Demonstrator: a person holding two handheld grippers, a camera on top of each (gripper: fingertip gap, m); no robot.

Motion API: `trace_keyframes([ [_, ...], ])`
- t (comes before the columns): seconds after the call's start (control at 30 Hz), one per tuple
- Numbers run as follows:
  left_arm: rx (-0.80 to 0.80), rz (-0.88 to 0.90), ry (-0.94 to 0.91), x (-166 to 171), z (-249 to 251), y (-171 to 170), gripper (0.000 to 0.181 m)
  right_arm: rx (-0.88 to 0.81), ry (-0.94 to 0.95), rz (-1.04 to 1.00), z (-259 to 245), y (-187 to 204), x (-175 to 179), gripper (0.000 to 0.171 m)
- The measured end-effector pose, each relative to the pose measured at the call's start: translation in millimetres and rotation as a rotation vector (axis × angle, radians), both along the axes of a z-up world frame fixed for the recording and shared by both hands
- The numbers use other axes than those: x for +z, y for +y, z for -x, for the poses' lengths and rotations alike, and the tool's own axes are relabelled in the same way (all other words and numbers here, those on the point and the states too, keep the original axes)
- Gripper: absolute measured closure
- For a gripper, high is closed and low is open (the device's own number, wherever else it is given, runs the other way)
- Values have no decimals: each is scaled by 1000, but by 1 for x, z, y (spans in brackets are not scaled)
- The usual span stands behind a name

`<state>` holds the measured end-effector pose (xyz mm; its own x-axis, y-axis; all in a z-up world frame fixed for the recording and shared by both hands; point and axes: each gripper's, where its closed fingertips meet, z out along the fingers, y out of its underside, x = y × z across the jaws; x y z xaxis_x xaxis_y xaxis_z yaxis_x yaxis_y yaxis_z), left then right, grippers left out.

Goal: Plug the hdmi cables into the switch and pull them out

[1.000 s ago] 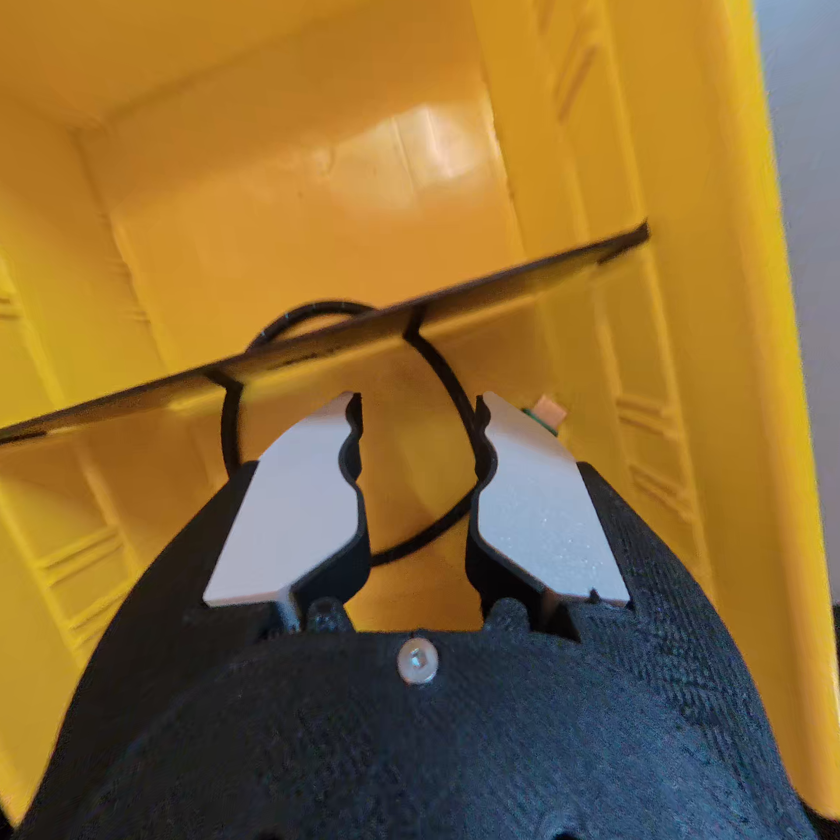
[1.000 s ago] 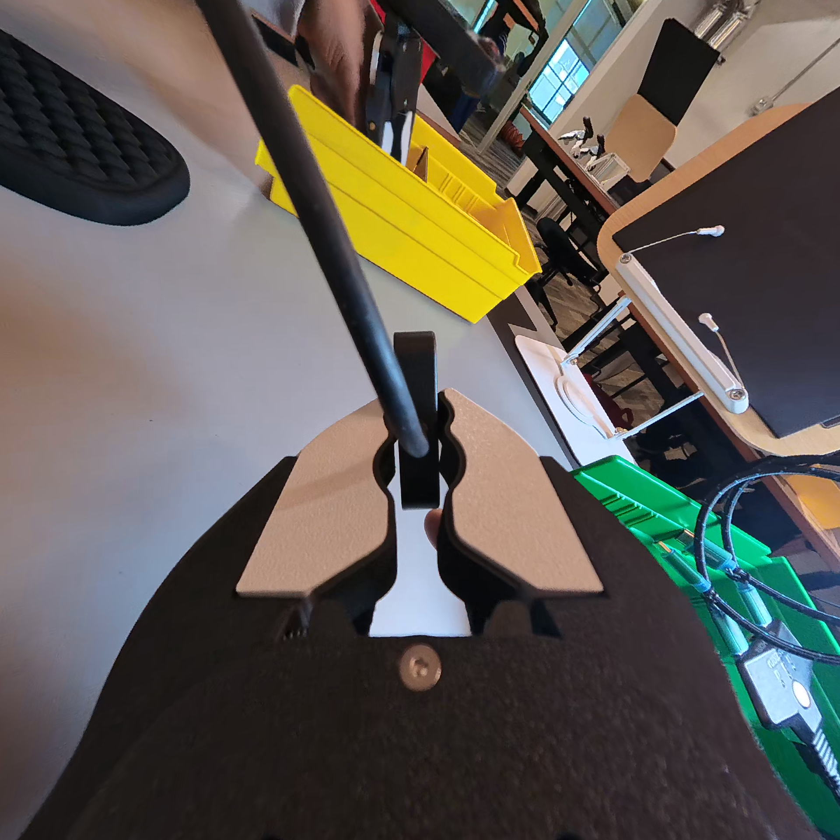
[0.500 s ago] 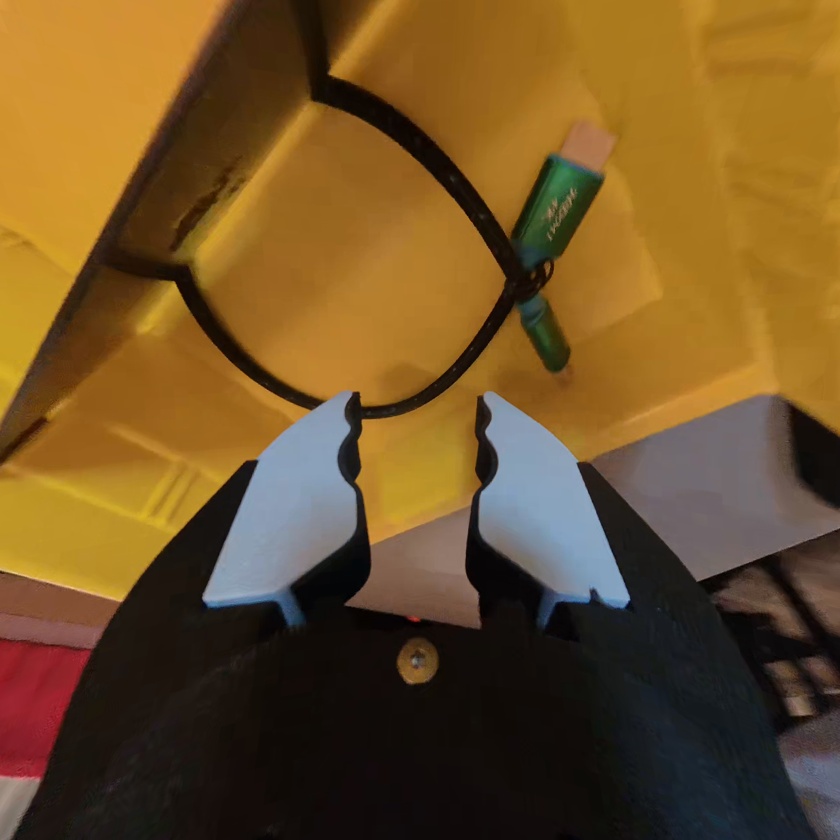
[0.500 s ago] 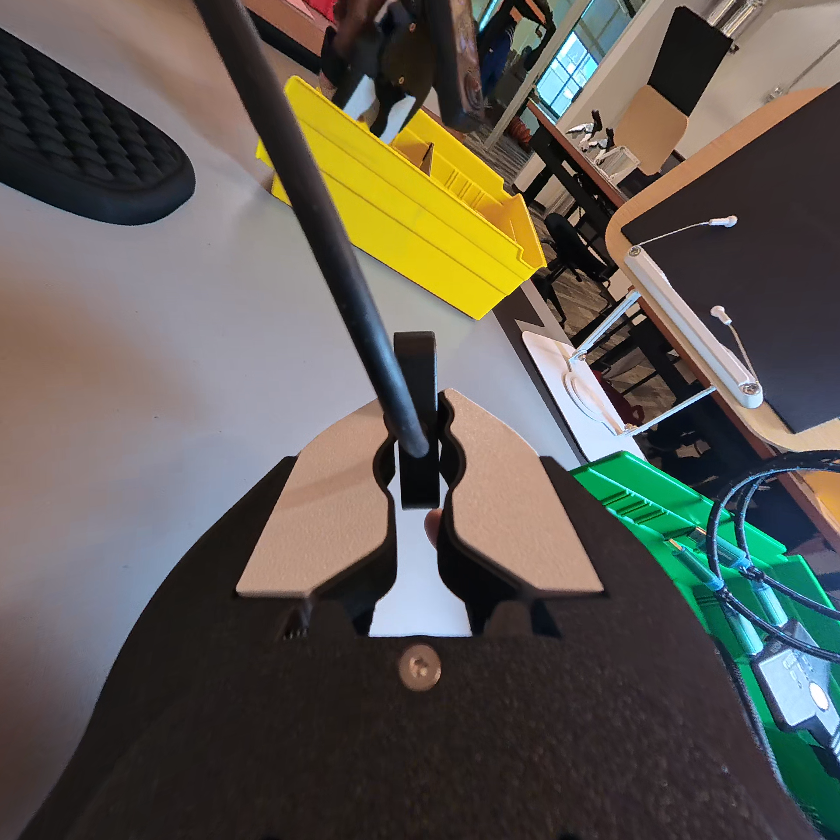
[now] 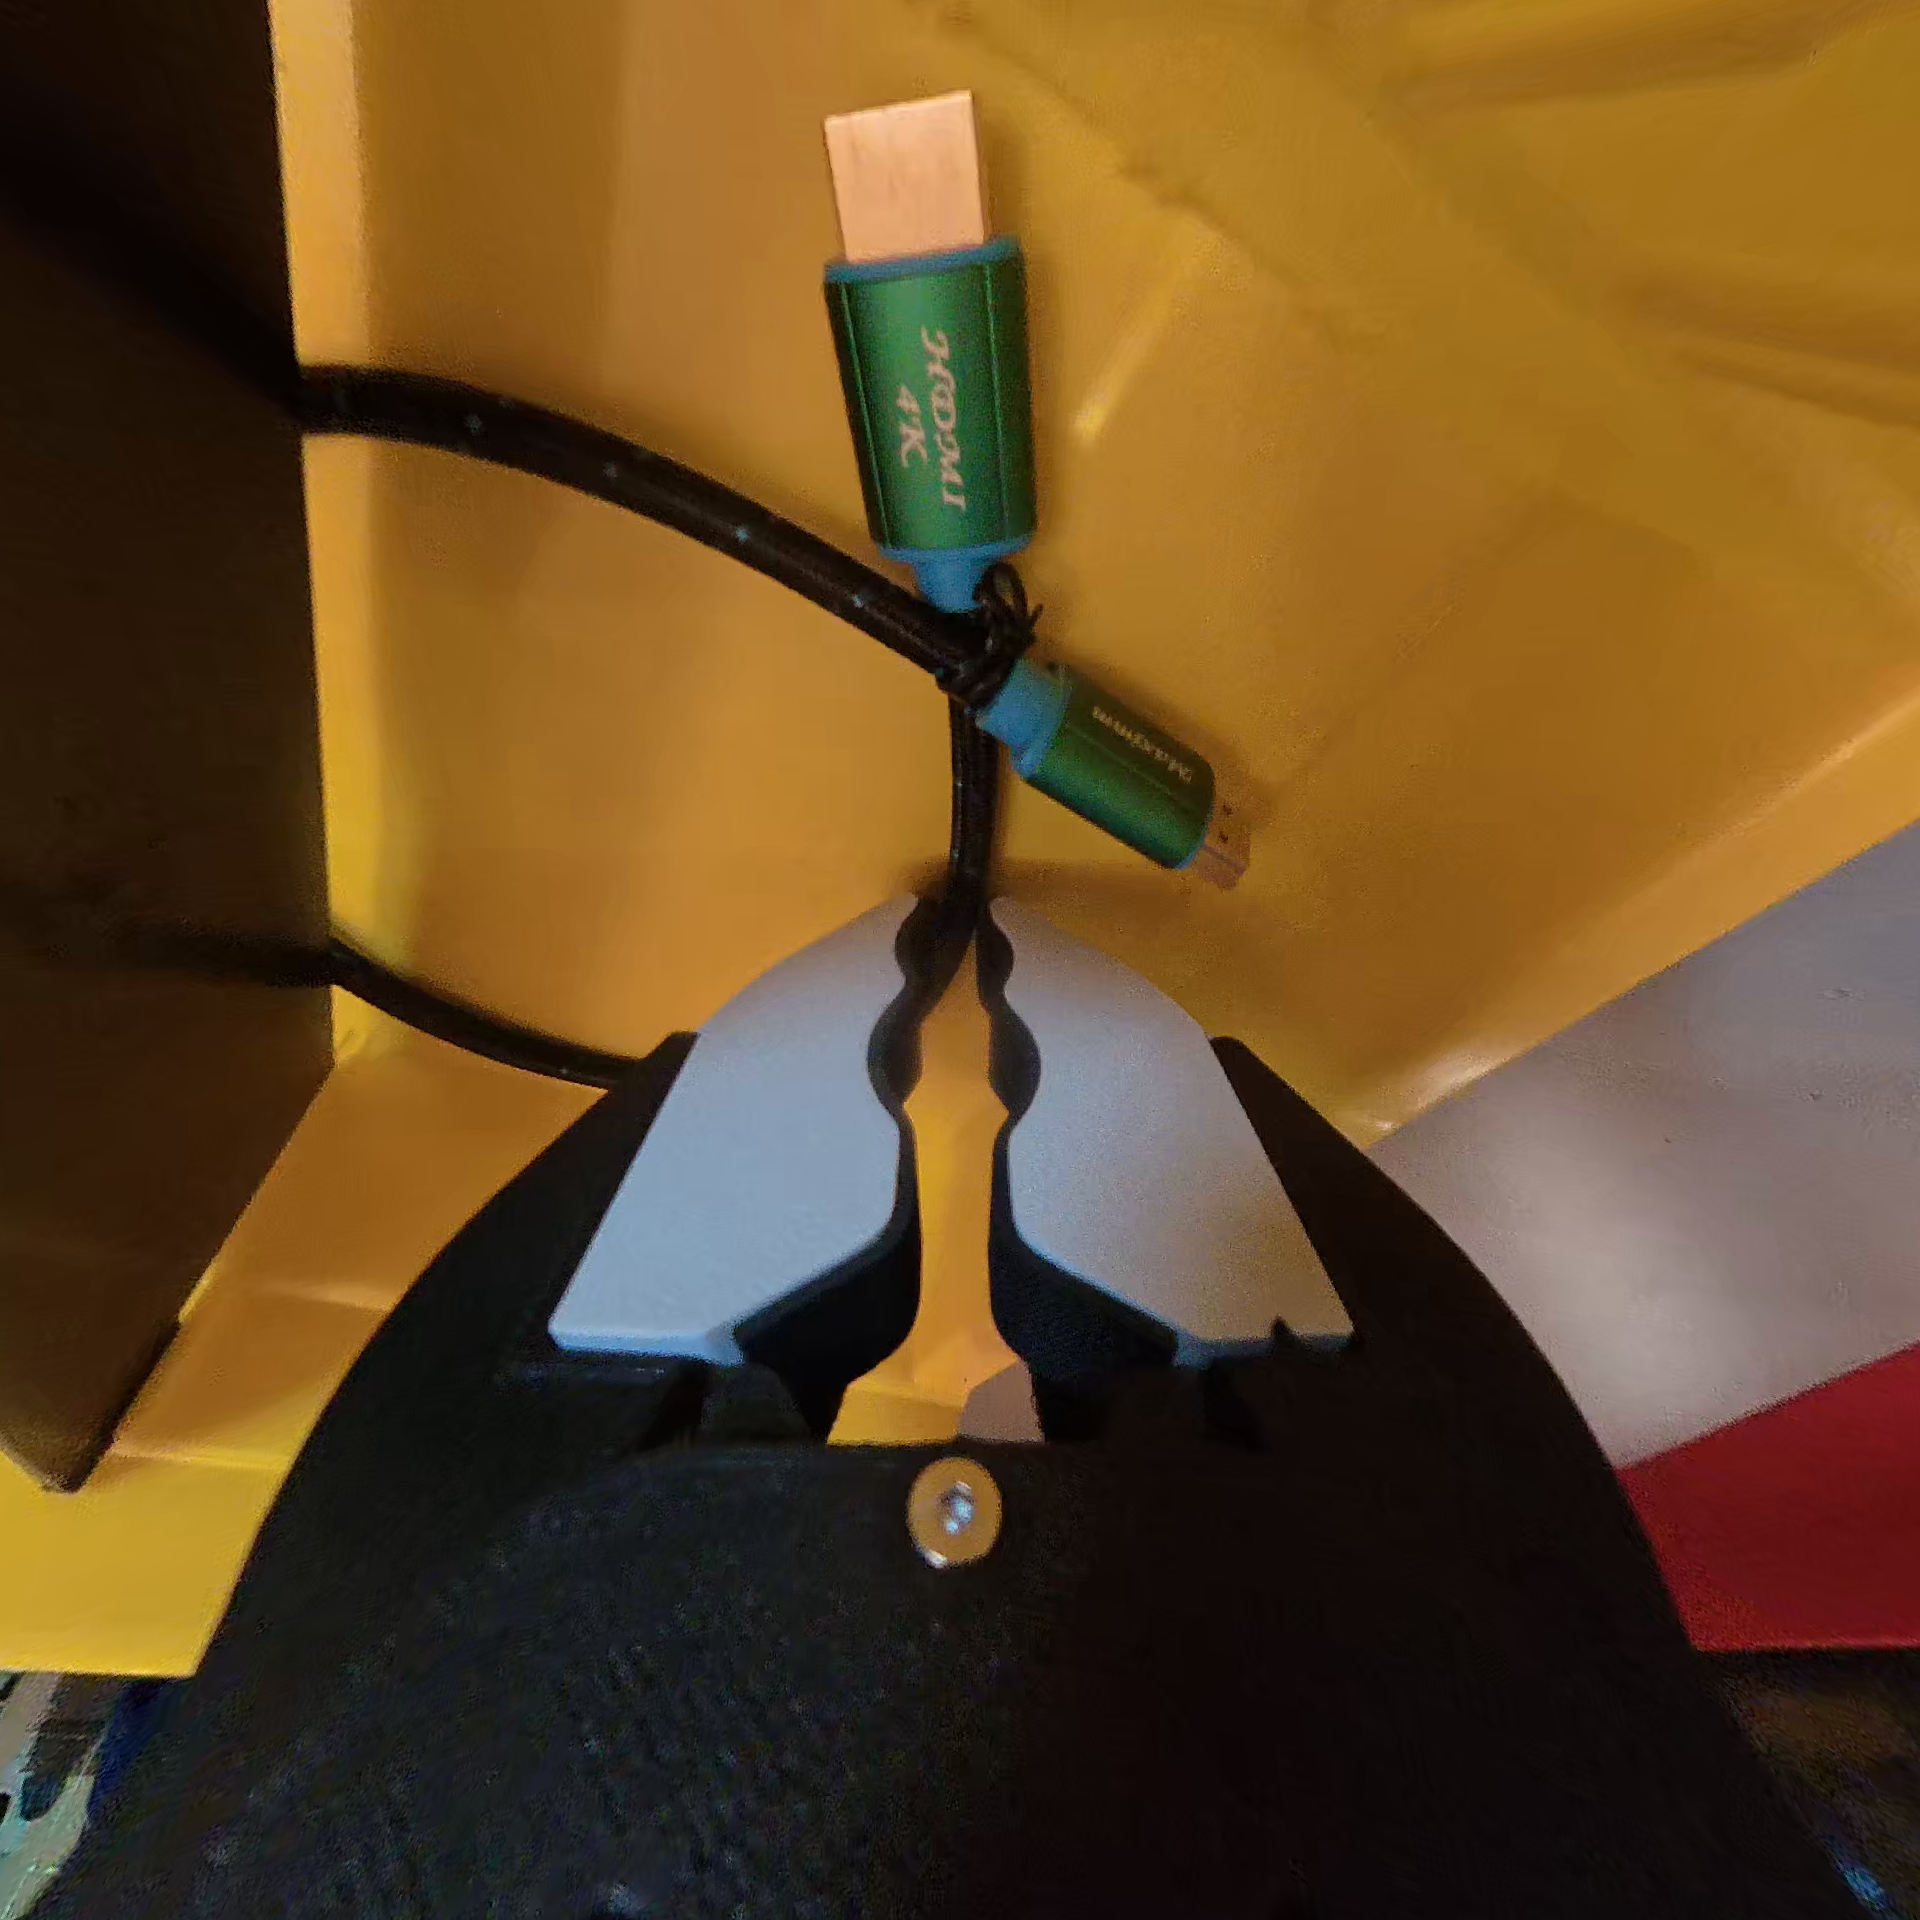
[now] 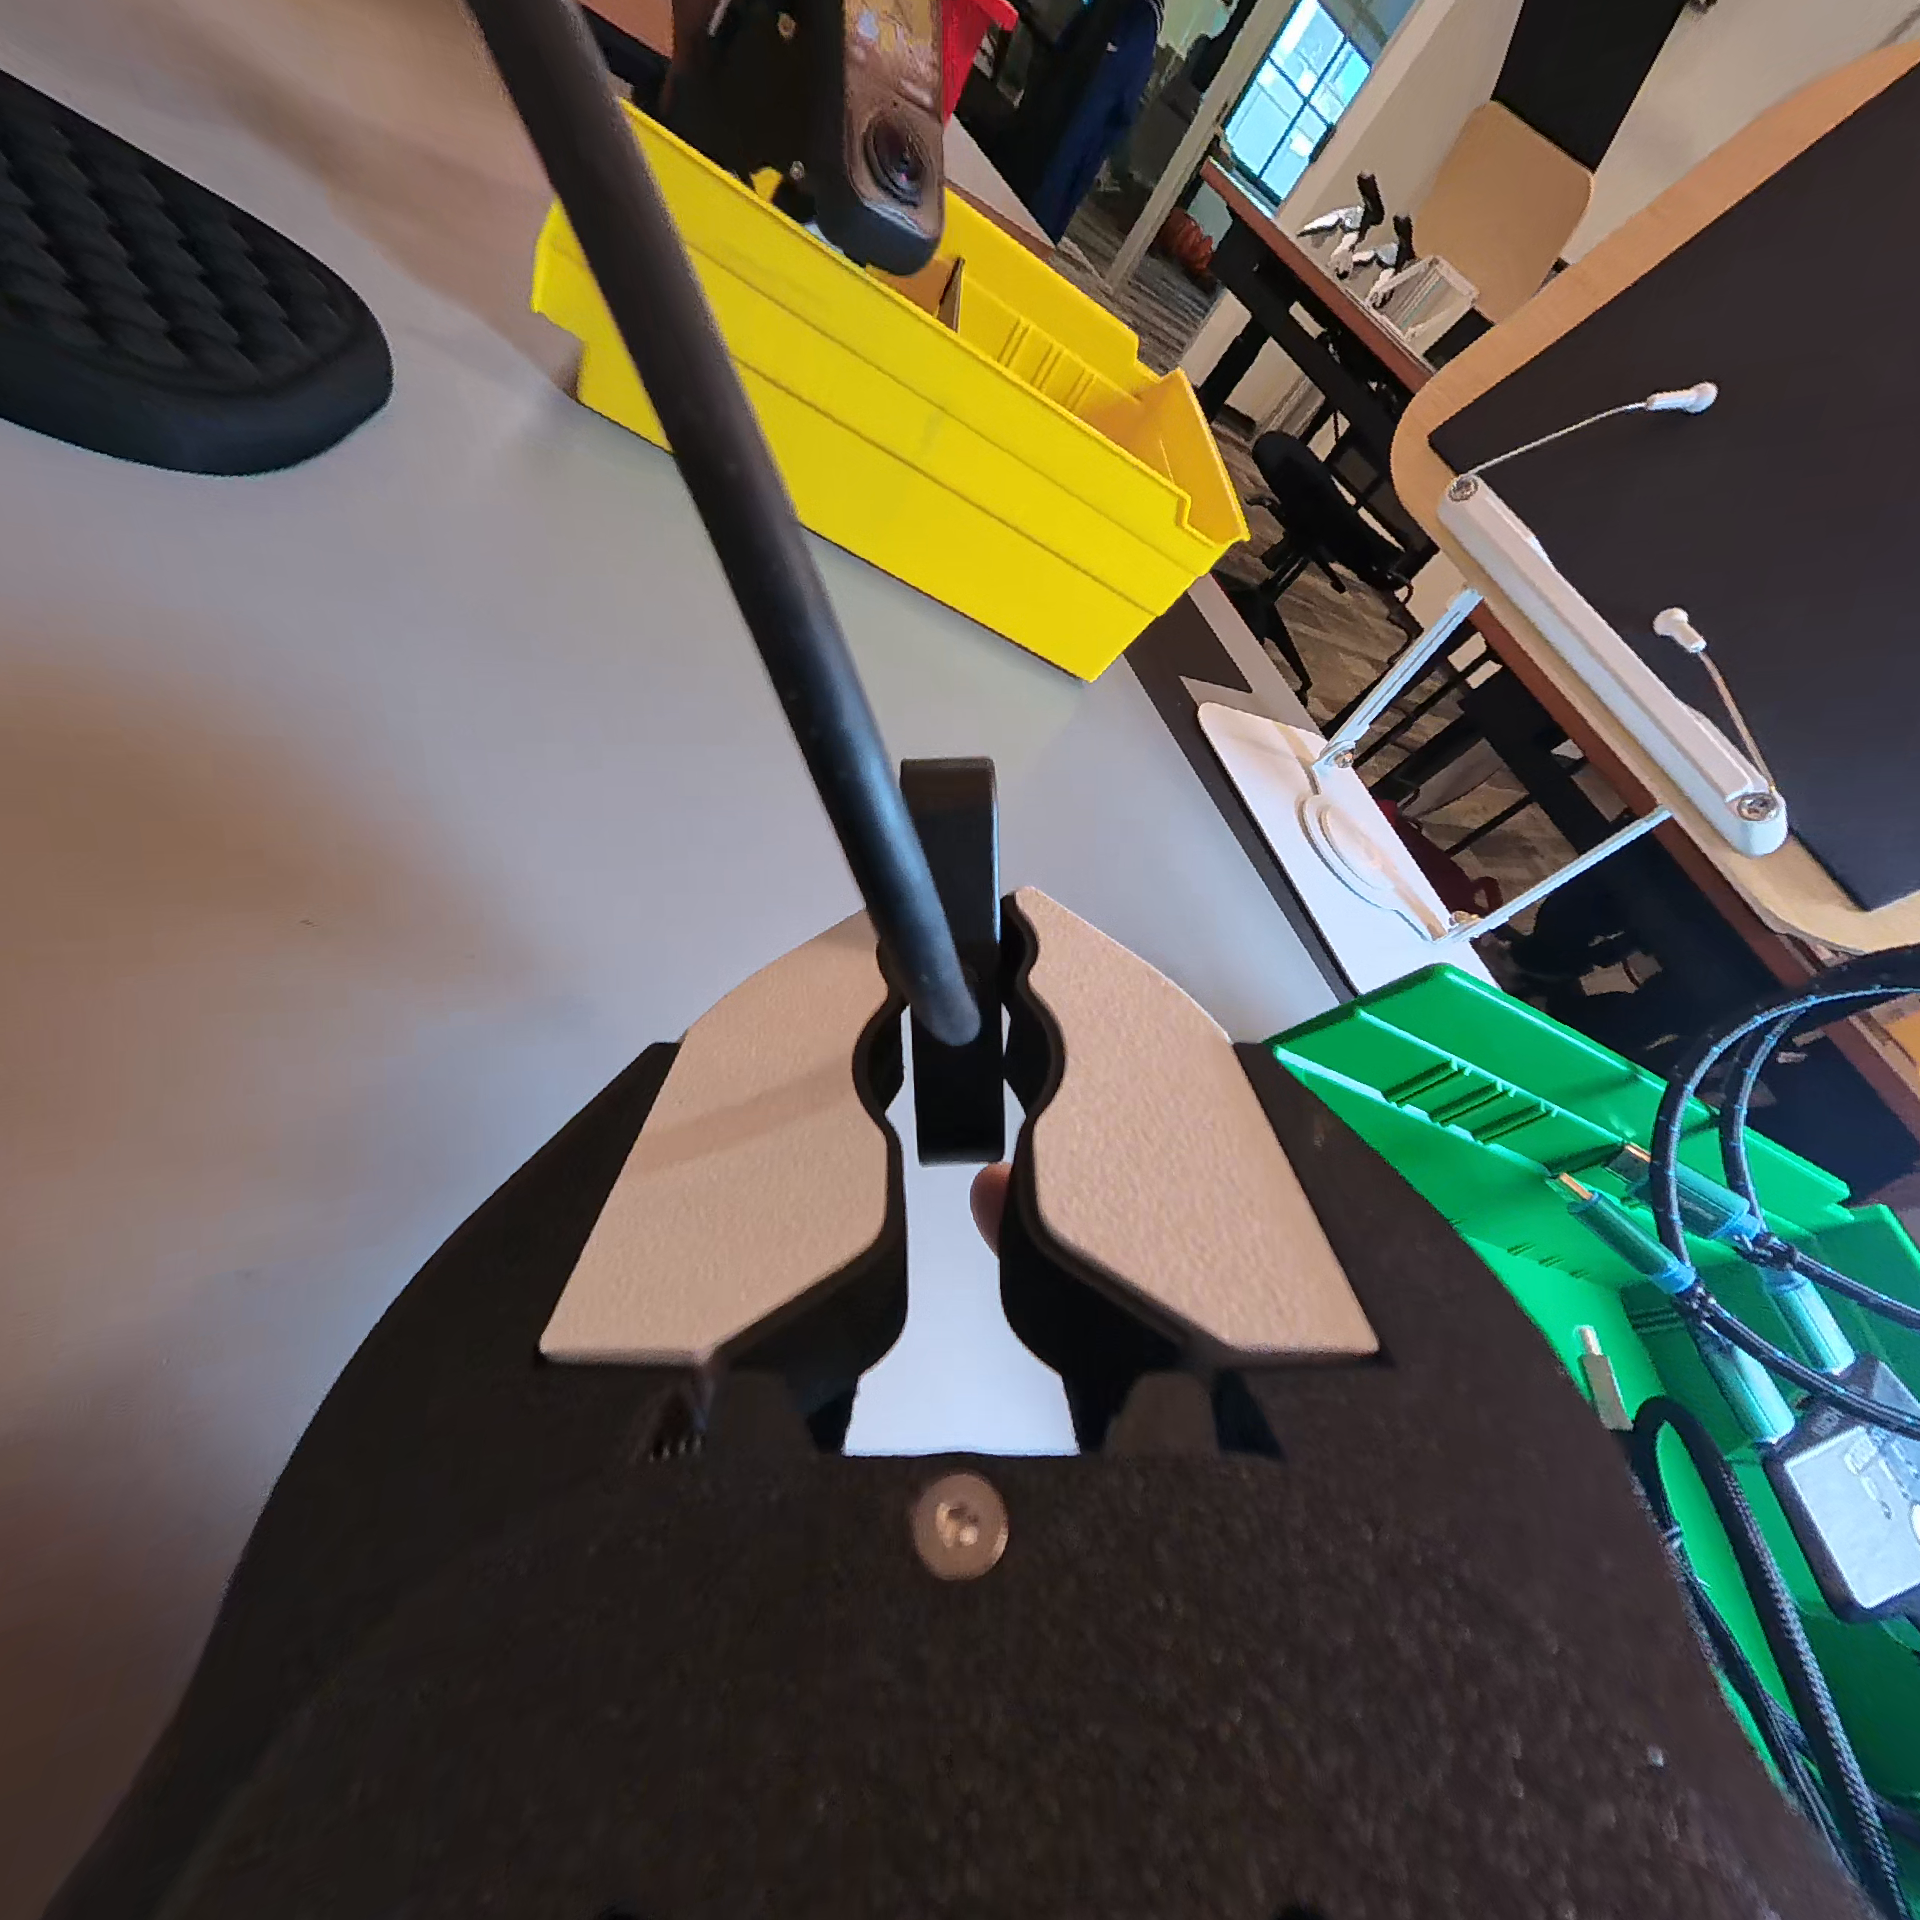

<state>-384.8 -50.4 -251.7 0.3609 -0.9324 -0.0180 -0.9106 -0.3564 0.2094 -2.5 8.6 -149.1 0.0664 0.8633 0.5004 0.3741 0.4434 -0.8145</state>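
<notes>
In the left wrist view my left gripper (image 5: 954,914) is inside the yellow bin (image 5: 1403,520). It is shut on a black braided HDMI cable (image 5: 623,488) just below its two green plugs. One green plug (image 5: 930,405) points up with its gold tip showing. The other green plug (image 5: 1117,769) points right. My right gripper (image 6: 951,920) is shut on the black plug (image 6: 951,821) of a thick black cable (image 6: 707,416), held above the grey table (image 6: 416,727). A silver switch (image 6: 1860,1507) lies in the green bin (image 6: 1455,1122) among more braided cables.
A black divider (image 5: 135,623) crosses the yellow bin, and the cable loops through it. In the right wrist view the yellow bin (image 6: 935,488) stands at the far table edge with the left gripper (image 6: 842,114) over it. A black mat (image 6: 156,312) lies far left. My right fingertips sit around 40 cm from my left ones. The silver switch (image 6: 1860,1507) sits 30 cm or so from the ends of my right fingers.
My left gripper turned and dropped toward the braided cable in the yellow bin, then closed from open onto it. My right gripper kept its hold on the black plug and barely moved.
</notes>
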Motion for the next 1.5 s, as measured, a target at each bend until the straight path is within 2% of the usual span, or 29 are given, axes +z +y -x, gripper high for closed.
trace_keyframes([
  [0.03, 8, -25, -10, 0, -3, 2, 174, -2, -2, -4, 0, 1, 0, 157],
  [0.13, 41, -71, -60, 1, -15, 7, 174, -6, 0, -9, -1, 3, 1, 157],
  [0.2, 77, -24, -98, 10, -26, 4, 174, -8, -1, -5, -1, 5, 0, 157],
  [0.37, 153, 99, -208, 56, -52, 2, 175, -7, -2, -6, -3, 6, 1, 157],
  [0.53, 196, 197, -317, 67, -78, 2, 175, -5, -1, -11, -6, 5, 3, 157],
  [0.63, 150, 128, -388, 56, -92, 15, 174, 0, 9, -16, -6, 4, 7, 157],
  [0.73, 183, -102, -352, 57, -82, 55, 175, -1, 10, -8, -6, 6, 6, 157],
  [0.87, 93, 52, -395, 66, -118, 16, 175, -4, 11, -4, -7, 7, 6, 157],
  [1.17, 116, -32, -350, 100, -105, 16, 175, -3, 31, -4, -7, 5, 12, 157],
  [1.33, 112, -153, -409, 141, -104, 13, 175, -7, 31, -12, -8, 6, 13, 157],
  [1.5, 33, -351, -584, 185, -129, 2, 175, -8, 33, -13, -7, 6, 13, 157],
])
